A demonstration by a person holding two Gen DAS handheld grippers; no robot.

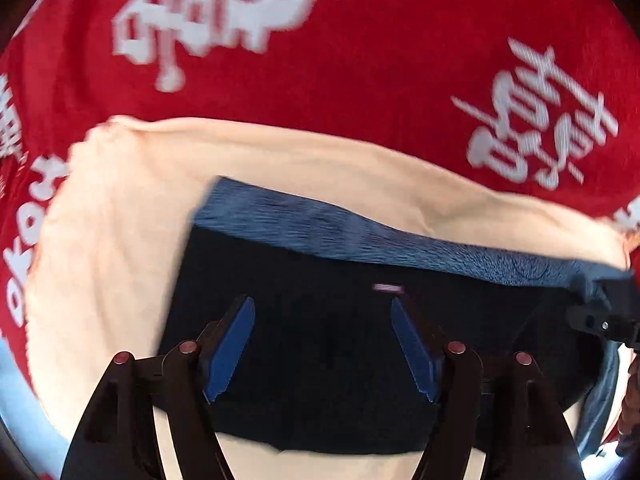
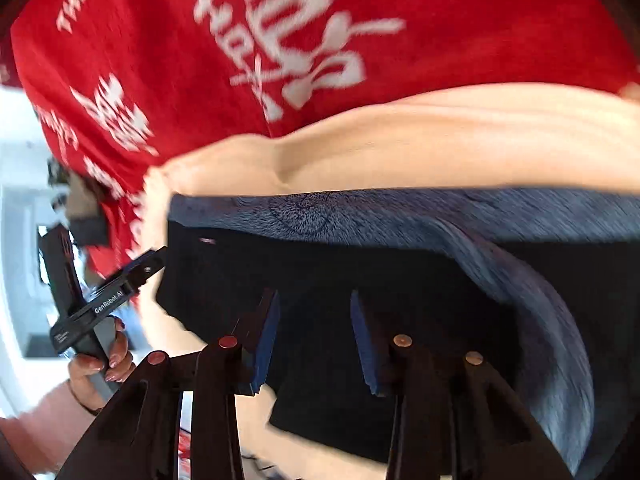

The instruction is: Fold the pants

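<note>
Left wrist view: left gripper (image 1: 322,344) jaws apart, nothing between, over dark navy fleece-lined pants (image 1: 320,360) lying on cream cloth (image 1: 120,220) atop red cloth with white lettering (image 1: 360,60). Right wrist view: right gripper (image 2: 314,336) jaws apart, empty, over same pants (image 2: 400,280); hand (image 2: 104,364) holds left gripper (image 2: 154,264) at pants' left edge.

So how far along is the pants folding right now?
Looks well along: the dark pants lie as a compact folded block with their fleecy blue lining turned out along one edge, on a cream cloth over the red blanket. Nothing is in hand: the left gripper and right gripper are both open above the fabric. Whether another fold is left, I can't tell.
</note>
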